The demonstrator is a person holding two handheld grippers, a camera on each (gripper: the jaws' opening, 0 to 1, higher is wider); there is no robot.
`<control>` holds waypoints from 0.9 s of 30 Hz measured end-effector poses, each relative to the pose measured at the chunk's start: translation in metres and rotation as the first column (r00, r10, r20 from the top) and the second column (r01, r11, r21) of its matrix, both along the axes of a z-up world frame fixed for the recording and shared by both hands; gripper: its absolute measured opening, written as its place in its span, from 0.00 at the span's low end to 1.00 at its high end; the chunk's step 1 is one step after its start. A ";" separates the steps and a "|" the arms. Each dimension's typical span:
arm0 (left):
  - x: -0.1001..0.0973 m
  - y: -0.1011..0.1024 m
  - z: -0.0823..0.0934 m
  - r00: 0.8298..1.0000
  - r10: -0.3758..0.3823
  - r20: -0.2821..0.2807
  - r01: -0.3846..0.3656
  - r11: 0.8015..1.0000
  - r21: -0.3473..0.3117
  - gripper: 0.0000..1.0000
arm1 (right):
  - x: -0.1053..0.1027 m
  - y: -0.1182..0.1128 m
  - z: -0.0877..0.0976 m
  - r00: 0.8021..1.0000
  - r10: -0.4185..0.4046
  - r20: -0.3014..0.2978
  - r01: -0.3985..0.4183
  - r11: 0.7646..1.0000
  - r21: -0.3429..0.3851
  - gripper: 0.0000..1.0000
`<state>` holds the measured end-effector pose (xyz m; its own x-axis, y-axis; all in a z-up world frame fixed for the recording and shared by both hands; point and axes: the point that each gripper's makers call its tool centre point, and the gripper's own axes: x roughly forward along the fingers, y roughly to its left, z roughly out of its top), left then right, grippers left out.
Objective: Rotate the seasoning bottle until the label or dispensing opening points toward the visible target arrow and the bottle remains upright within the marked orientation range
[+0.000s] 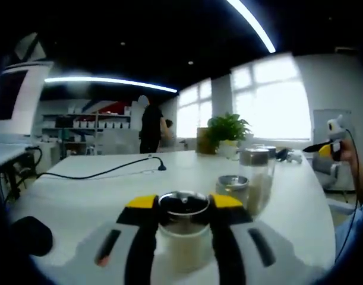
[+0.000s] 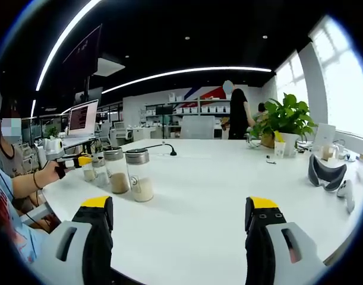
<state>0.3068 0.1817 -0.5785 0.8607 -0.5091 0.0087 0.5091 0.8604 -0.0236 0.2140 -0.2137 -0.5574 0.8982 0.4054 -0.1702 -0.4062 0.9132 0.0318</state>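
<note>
You are clamping the left gripper (image 1: pixel 183 209) on the seasoning bottle (image 1: pixel 183 228) at 6 o'clock, right gripper (image 2: pixel 184 215) spread idle; next, be twisting it upright.

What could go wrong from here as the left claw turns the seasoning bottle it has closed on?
1. The left claw grips the seasoning bottle near its lid; twisting up there might tip it.
2. Two more bottles, one short and one tall, stand close beside it, so a swing could knock them.
3. No target arrow can be made out on the table, so alignment may be misjudged.
</note>
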 end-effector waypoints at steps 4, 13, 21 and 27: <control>-0.004 0.000 0.004 1.000 -0.018 -0.001 0.018 0.998 -0.052 0.59 | 0.000 -0.001 -0.001 1.000 -0.006 -0.005 0.006 1.000 -0.009 0.95; -0.015 0.011 0.011 0.977 -0.212 -0.007 0.211 0.977 -0.026 0.54 | 0.000 0.001 -0.002 1.000 -0.002 -0.010 0.002 1.000 -0.004 0.95; -0.029 -0.004 0.015 0.875 -0.484 -0.015 0.481 0.865 0.142 0.73 | -0.001 0.004 -0.002 1.000 0.003 -0.012 -0.003 1.000 -0.008 0.95; -0.030 -0.004 0.005 0.799 -0.595 -0.084 0.600 0.784 0.160 0.93 | -0.001 0.002 -0.002 1.000 -0.004 -0.010 0.004 1.000 -0.012 0.95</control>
<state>0.2765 0.1779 -0.5738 0.3822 -0.9127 -0.1449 0.9240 0.3755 0.0719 0.2126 -0.2118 -0.5592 0.8979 0.3999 -0.1839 -0.4024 0.9151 0.0252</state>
